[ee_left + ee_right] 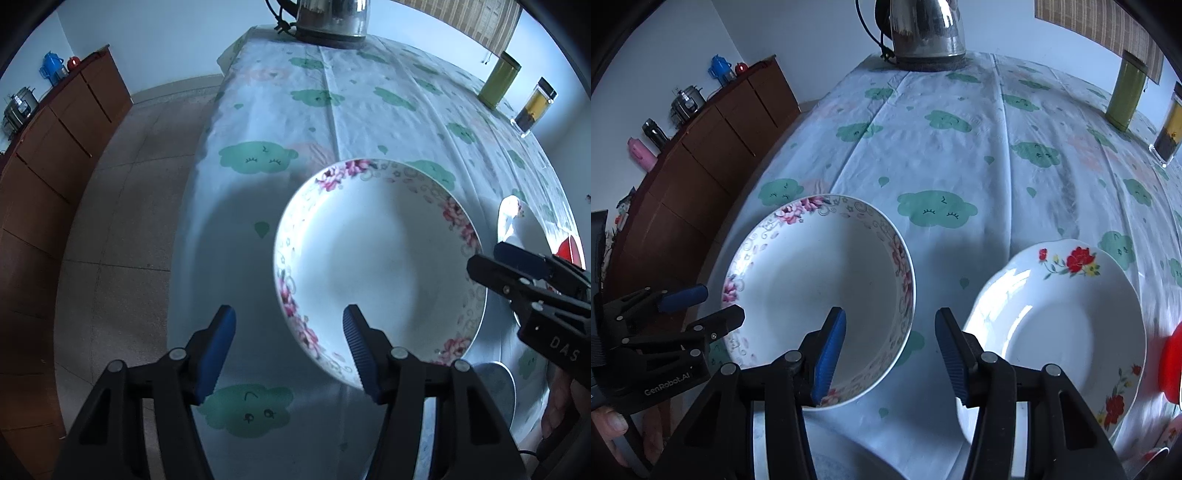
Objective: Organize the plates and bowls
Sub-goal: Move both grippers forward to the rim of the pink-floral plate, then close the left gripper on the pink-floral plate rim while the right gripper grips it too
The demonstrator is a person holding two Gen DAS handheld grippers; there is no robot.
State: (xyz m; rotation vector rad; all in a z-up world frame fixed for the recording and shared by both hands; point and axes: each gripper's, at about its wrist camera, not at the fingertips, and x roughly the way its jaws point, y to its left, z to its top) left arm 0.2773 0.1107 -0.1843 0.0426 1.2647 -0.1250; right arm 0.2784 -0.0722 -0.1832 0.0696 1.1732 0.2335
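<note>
A white deep plate with pink flowers on its rim (376, 266) (812, 291) lies on the cloud-print tablecloth (332, 122). My left gripper (288, 332) (720, 304) straddles the plate's left rim, one finger over the inside and one outside, pads apart from the rim, open. My right gripper (890, 321) (485, 258) straddles the opposite rim the same way, open, with no pad pressing on it. A second white plate with red flowers (1071, 325) (517, 221) lies just to the right.
A steel kettle (923, 29) stands at the table's far end. A green canister (1126, 92) and a clear jar with dark contents (1171, 125) stand at the far right. A red object (1171, 362) is beside the red-flower plate. A brown cabinet (55, 147) lines the left wall.
</note>
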